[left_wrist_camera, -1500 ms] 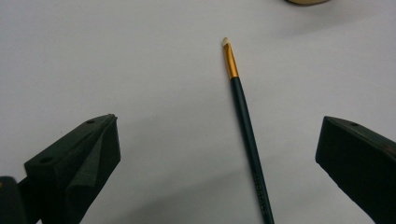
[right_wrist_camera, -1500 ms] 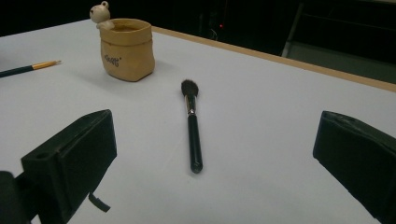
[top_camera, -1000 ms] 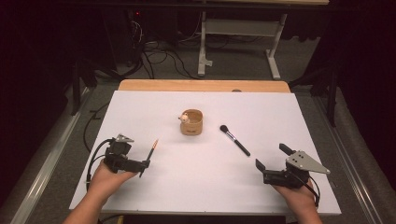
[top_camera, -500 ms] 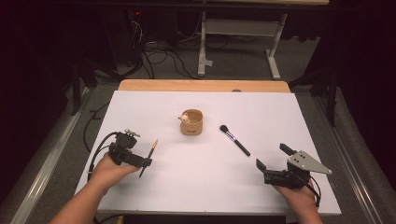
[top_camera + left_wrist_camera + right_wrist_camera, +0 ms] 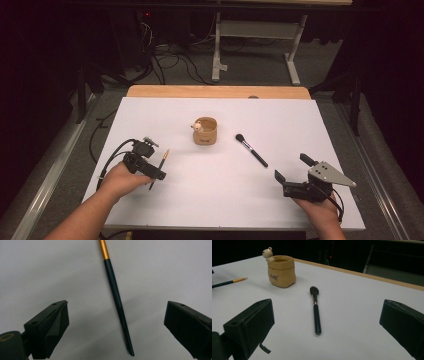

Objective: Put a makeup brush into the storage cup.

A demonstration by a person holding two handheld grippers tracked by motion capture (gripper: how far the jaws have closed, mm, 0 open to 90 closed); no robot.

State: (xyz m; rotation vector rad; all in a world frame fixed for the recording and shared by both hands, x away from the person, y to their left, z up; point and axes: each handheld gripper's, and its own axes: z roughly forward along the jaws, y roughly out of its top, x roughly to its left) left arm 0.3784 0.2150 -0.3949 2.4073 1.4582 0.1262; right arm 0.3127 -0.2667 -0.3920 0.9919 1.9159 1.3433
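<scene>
A thin brush (image 5: pixel 164 159) with a dark handle and gold ferrule lies on the white table (image 5: pixel 210 190) at the left. My left gripper (image 5: pixel 156 176) straddles its handle. In the left gripper view the handle (image 5: pixel 113 285) lies on the table between the jaws of my left gripper (image 5: pixel 117 305), touching neither; they have just been closing a little and still stand wide. At the front right my right gripper (image 5: pixel 292 167) rests open. It faces a black powder brush (image 5: pixel 315 312), also in the high view (image 5: pixel 251 150), and a tan cup (image 5: pixel 281 271) with a small figure on its rim.
The tan cup (image 5: pixel 205 131) stands at the table's middle, left of the powder brush. A wooden strip (image 5: pixel 220 91) runs along the far edge. Beyond it the dark floor holds cables and a stand's white legs (image 5: pixel 252 50). A cable (image 5: pixel 112 157) trails from the left gripper.
My left hand has shifted a little to the right, bringing its jaws around the thin brush's handle. The brushes, the cup and my right gripper have stayed in place.
</scene>
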